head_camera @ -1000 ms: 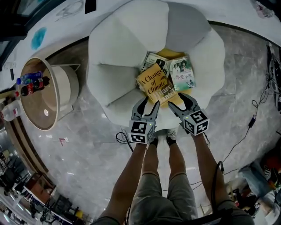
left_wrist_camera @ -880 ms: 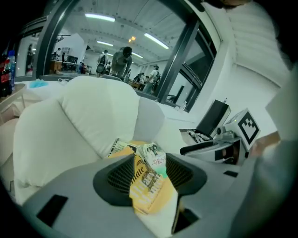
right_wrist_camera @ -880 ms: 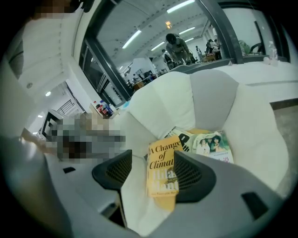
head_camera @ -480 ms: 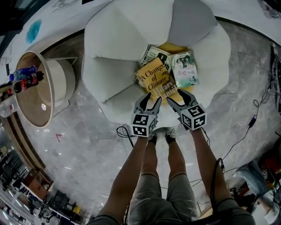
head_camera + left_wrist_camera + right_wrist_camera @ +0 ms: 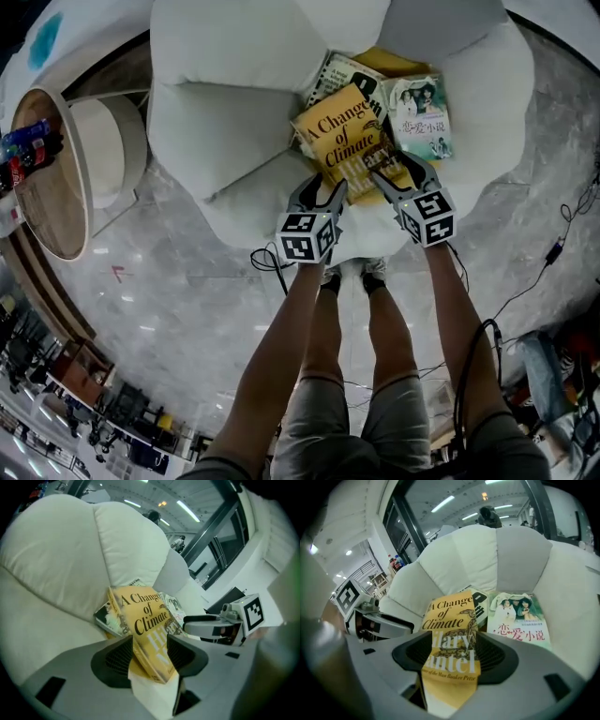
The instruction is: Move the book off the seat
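You are holding both grippers at the front of the white seat (image 5: 216, 122), with the yellow book (image 5: 342, 141) lying on its cushion, tilted across 2 other books. One of these, a book with a black-and-white cover (image 5: 342, 73), is showing from under its far edge. The other, a book with people on its cover (image 5: 422, 117), is lying just beside it on your right.

The left gripper (image 5: 321, 190) is reaching in at the yellow book's near left edge. In the left gripper view its jaws are standing wide, and the book's near corner (image 5: 145, 620) is poking in between the ribbed pads (image 5: 119, 656). The book is filling most of the gap, but the pads are not visibly squeezing it.

The right gripper (image 5: 394, 171) is coming in over the near right part of the cover. In the right gripper view its jaws are also standing wide, with the yellow cover (image 5: 450, 620) running down between the 2 pads (image 5: 492, 656) and on toward the camera. Both pads are overlapping the cover's printed name at its sides.

Each gripper is showing in the other's view, close alongside.

A round side table (image 5: 47, 187) carrying bottles (image 5: 28, 150) is standing on the marble floor (image 5: 187, 309), well apart from the seat on your left. Your legs (image 5: 347, 375) are standing right in front of the seat.
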The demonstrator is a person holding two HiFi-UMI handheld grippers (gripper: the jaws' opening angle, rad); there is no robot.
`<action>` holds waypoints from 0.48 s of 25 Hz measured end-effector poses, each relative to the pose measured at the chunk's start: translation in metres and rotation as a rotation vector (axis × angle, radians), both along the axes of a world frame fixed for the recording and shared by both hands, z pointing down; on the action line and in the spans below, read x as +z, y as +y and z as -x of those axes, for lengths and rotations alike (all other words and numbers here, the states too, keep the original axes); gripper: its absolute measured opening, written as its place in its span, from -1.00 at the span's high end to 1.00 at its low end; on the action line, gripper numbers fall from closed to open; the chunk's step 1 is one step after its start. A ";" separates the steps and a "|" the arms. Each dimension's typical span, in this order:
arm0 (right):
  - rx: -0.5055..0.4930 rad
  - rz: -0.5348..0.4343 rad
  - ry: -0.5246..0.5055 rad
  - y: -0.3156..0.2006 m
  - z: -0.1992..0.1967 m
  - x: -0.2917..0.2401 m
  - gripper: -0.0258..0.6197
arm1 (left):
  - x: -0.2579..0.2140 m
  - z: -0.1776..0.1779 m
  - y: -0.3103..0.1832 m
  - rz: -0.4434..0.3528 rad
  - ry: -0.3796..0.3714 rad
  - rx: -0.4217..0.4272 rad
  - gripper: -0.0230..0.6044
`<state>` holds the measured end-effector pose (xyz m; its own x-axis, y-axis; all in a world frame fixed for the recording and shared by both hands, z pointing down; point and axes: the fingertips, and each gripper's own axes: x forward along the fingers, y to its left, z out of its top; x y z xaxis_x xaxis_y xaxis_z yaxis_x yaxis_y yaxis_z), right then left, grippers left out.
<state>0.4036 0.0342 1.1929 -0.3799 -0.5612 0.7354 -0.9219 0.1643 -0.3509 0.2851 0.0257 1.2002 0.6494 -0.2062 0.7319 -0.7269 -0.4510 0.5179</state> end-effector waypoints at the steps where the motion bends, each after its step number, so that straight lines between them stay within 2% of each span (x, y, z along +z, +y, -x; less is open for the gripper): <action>1: -0.019 0.003 0.005 -0.001 0.000 0.009 0.04 | 0.004 -0.001 0.002 0.007 0.005 0.008 0.23; 4: -0.042 -0.037 0.006 -0.007 0.000 0.026 0.01 | 0.015 -0.009 0.004 0.040 0.031 0.002 0.19; 6: -0.014 -0.098 -0.017 -0.012 0.001 0.026 0.01 | 0.021 -0.008 -0.003 0.066 0.040 -0.058 0.17; 8: -0.013 -0.117 -0.028 -0.013 0.005 0.025 -0.06 | 0.025 -0.004 -0.009 0.087 0.038 -0.112 0.18; 11: -0.103 -0.089 0.074 -0.009 0.009 0.029 -0.08 | 0.030 -0.002 -0.004 0.124 -0.027 -0.101 0.17; 12: -0.112 -0.079 0.100 -0.009 0.009 0.031 -0.08 | 0.033 -0.002 0.000 0.144 -0.062 -0.092 -0.04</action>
